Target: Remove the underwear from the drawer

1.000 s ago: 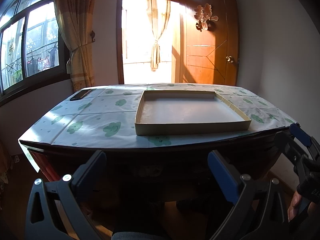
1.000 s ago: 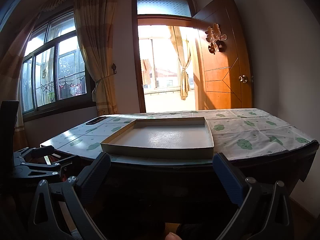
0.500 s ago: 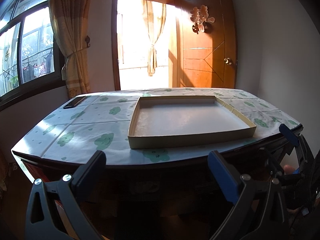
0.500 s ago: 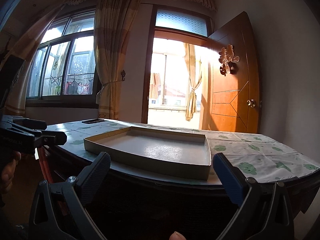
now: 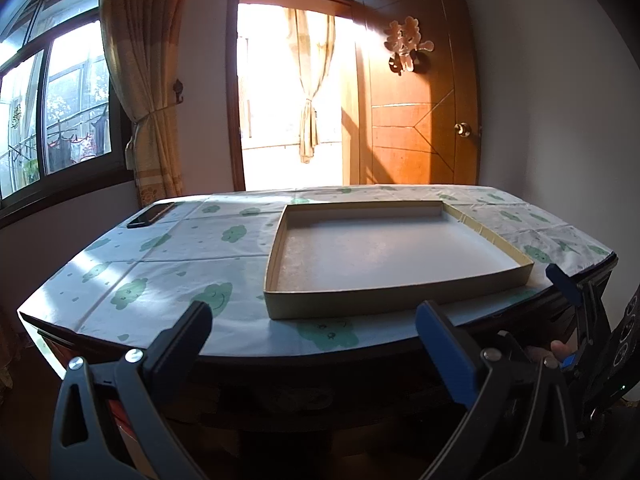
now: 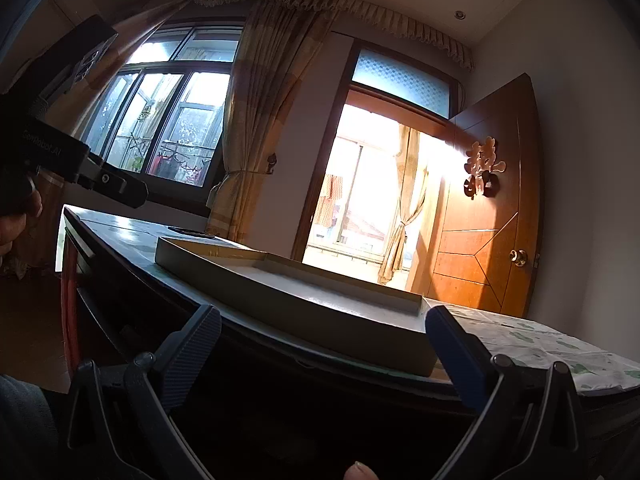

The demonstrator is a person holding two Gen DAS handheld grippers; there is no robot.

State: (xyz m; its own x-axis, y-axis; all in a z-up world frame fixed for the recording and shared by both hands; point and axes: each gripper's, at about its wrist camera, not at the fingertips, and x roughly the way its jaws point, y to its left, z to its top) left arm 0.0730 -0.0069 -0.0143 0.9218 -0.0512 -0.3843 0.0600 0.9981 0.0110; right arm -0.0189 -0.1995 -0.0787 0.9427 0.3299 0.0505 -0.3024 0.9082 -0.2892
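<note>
No underwear shows in either view, and the dark table front point(image 5: 304, 392) below the cloth shows no drawer I can make out. My left gripper point(image 5: 312, 316) is open and holds nothing; it hovers just before the table's near edge. My right gripper point(image 6: 324, 320) is also open with nothing in it, low at the table's edge, and its view is tilted. One blue finger point(image 5: 562, 282) of the right gripper shows at the right of the left wrist view. A shallow cardboard tray point(image 5: 392, 248) lies on the tablecloth with nothing inside.
A dark phone point(image 5: 150, 215) lies at the table's far left corner. The table point(image 5: 168, 276) wears a white cloth with green clouds. Behind it are a window, curtains, a bright doorway and an open wooden door point(image 5: 416, 112). A hand point(image 6: 16, 224) holds the left gripper.
Both grippers have risen and moved closer to the table. The left view now looks down on the tabletop. The right view has tilted upward and rolled.
</note>
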